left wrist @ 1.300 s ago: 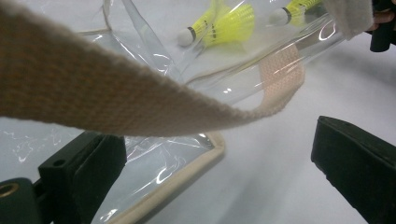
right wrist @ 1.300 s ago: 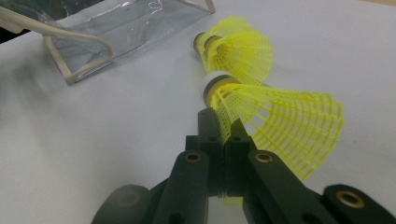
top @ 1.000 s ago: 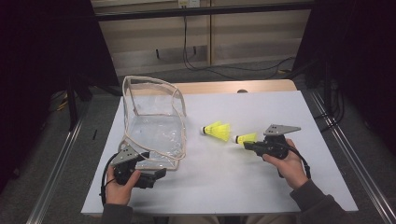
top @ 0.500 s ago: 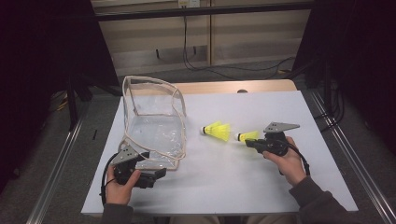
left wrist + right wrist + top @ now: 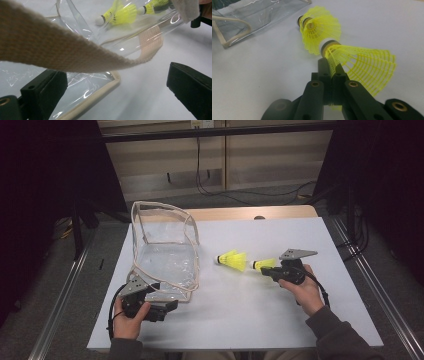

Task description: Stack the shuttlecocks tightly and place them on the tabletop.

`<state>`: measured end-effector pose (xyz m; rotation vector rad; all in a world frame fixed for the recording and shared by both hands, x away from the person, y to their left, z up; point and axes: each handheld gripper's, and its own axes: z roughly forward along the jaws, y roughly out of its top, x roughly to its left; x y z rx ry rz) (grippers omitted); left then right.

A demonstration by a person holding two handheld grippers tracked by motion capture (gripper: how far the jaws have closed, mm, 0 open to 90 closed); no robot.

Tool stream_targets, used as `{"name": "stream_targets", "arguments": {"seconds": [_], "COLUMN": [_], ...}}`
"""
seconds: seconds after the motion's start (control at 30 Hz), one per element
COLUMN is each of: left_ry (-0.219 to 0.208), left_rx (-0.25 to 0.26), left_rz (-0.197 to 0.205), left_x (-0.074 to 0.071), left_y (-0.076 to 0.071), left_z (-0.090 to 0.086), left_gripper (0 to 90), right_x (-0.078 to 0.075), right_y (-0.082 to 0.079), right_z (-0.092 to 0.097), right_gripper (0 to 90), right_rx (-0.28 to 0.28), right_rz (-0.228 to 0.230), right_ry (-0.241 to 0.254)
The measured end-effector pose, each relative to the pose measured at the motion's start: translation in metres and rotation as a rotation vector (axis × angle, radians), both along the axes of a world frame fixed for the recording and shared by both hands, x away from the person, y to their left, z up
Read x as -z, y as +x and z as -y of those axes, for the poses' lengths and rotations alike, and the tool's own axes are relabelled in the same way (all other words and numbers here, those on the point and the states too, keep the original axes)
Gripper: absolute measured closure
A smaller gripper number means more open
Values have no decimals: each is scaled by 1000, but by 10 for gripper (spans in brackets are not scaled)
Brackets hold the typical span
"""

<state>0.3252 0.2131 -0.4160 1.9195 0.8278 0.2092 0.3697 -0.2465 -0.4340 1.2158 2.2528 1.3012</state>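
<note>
Jaws pinching shuttlecock (image 5: 359,62) above white table (image 5: 240,320), dim room.

Glossy clear plastic bag (image 5: 165,265) with woven cloth trim; yellow plastic mesh shuttlecock (image 5: 359,62); matt white table (image 5: 250,320).

White table (image 5: 320,240), beige panelled wall (image 5: 260,160), dark surroundings, grey floor (image 5: 50,320).

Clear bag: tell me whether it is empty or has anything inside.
Empty. The clear bag holds nothing; both yellow shuttlecocks are outside it, one on the table, one in the right gripper.
</note>
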Motion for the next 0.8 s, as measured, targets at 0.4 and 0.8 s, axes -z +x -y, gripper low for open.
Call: {"name": "stream_targets", "arguments": {"seconds": [0.4, 0.8], "left_ry": [3, 4], "left_rx": [2, 2], "left_rz": [-5, -2], "left_x": [0, 0], "left_y": [2, 1], "left_z": [1, 1], "left_gripper": [28, 29], "right_x": [2, 4], "right_y": [4, 8], "right_z": [2, -2], "right_gripper": [891, 891], "right_rx": [3, 3], "right_rz": [0, -3], "right_ry": [-4, -7]}}
